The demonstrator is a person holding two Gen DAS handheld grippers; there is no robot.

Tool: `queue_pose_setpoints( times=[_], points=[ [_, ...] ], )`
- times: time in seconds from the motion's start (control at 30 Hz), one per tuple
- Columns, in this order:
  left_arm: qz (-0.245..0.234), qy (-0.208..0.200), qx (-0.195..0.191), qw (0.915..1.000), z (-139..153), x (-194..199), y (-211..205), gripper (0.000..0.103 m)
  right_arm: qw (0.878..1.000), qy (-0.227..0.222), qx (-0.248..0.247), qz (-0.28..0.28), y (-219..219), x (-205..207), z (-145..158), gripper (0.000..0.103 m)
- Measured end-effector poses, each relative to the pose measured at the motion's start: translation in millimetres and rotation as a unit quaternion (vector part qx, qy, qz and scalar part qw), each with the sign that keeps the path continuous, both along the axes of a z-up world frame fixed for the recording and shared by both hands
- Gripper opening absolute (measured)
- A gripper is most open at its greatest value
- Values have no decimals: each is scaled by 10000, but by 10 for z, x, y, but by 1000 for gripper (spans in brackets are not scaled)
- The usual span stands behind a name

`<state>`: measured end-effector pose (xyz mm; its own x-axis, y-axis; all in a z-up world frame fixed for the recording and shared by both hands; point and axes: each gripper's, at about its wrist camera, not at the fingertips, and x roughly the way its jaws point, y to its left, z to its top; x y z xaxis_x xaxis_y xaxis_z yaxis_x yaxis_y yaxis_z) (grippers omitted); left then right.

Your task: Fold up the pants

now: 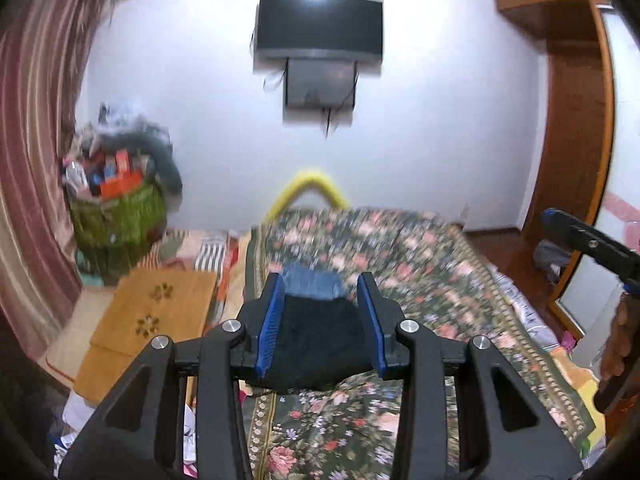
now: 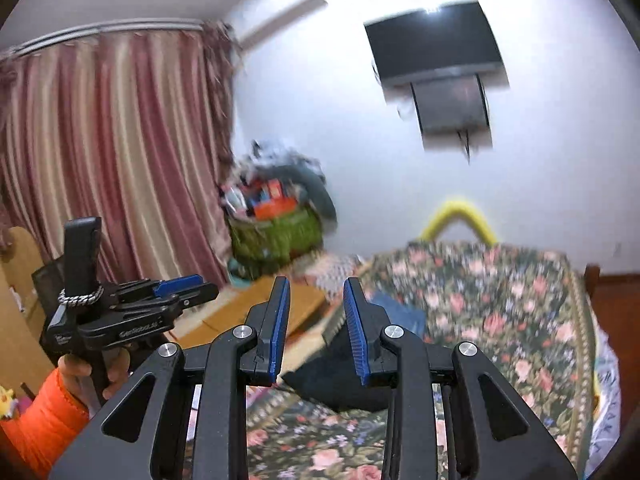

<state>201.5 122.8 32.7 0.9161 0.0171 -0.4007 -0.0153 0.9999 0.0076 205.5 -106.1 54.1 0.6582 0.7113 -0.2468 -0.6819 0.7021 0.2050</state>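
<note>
Folded dark pants (image 1: 320,344) lie on the floral bedspread (image 1: 420,280), with a folded blue denim piece (image 1: 312,282) just beyond them. My left gripper (image 1: 322,286) is open and empty, raised above the bed, its blue pads framing the pants. My right gripper (image 2: 318,292) is open and empty, held above the bed left of the dark pants (image 2: 344,376) and denim piece (image 2: 400,312). The left gripper also shows in the right wrist view (image 2: 184,286), off the bed's left side. The right gripper's tip shows in the left wrist view (image 1: 560,220).
A yellow curved bar (image 1: 308,190) stands at the bed's far end. A green basket (image 1: 120,220) piled with things sits by the striped curtain (image 1: 36,140). Cardboard (image 1: 152,320) lies left of the bed. A TV (image 1: 320,26) hangs on the white wall. A wooden wardrobe (image 1: 576,140) stands right.
</note>
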Motion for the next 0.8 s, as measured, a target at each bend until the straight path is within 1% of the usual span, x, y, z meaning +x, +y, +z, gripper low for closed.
queue_pose_setpoints(
  times=[0.03, 0.1, 0.17, 0.2, 0.23, 0.27, 0.33, 0.4, 0.43, 0.47, 0.5, 0.53, 0.6, 0.63, 0.67, 0.73, 0.8],
  points=[
    [1, -102, 42, 9999, 44, -122, -45, 38, 9999, -122, 22, -19, -15, -88, 29, 26],
    [-4, -386, 126, 9992, 128, -439, -172, 38, 9990, -433, 27, -93, -42, -397, 93, 26],
    [-24, -574, 130, 9983, 155, -685, -261, 40, 9981, -608, 10, -125, -68, -589, 98, 26],
    [-5, -675, 111, 9977, 153, -812, -301, 43, 9973, -710, -5, -168, -76, -732, 94, 27],
    [14, -761, 98, 9970, 138, -928, -340, 48, 9970, -753, -11, -187, -78, -775, 75, 27],
    [42, -832, 117, 9965, 115, -1010, -375, 51, 9965, -801, -22, -219, -82, -886, 59, 28],
    [123, -963, 193, 9951, 71, -1153, -438, 65, 9962, -817, -7, -287, -96, -968, 23, 35],
    [194, -1053, 254, 9939, 18, -1267, -496, 71, 9956, -840, 19, -411, -122, -1069, -17, 57],
    [216, -1070, 271, 9937, 9, -1302, -507, 77, 9952, -850, 33, -485, -132, -1081, -43, 63],
    [220, -1080, 273, 9935, -8, -1326, -527, 81, 9946, -867, 39, -571, -133, -1077, -69, 73],
    [211, -1088, 255, 9935, -21, -1351, -540, 88, 9939, -882, 29, -666, -133, -1096, -82, 83],
    [234, -1115, 236, 9932, -30, -1376, -548, 93, 9933, -891, 15, -730, -134, -1113, -85, 88],
    [285, -1168, 233, 9925, -39, -1410, -562, 97, 9922, -911, 32, -850, -142, -1114, -102, 96],
    [281, -1180, 215, 9924, -40, -1422, -559, 100, 9918, -902, 38, -903, -146, -1112, -104, 99],
    [269, -1179, 183, 9925, -45, -1431, -559, 101, 9915, -887, 44, -956, -151, -1114, -108, 103],
    [269, -1161, 81, 9928, -47, -1449, -542, 101, 9909, -865, 43, -1032, -162, -1117, -116, 103],
    [300, -1156, 59, 9928, -52, -1443, -521, 102, 9912, -820, 7, -1043, -155, -1113, -128, 103]
  ],
)
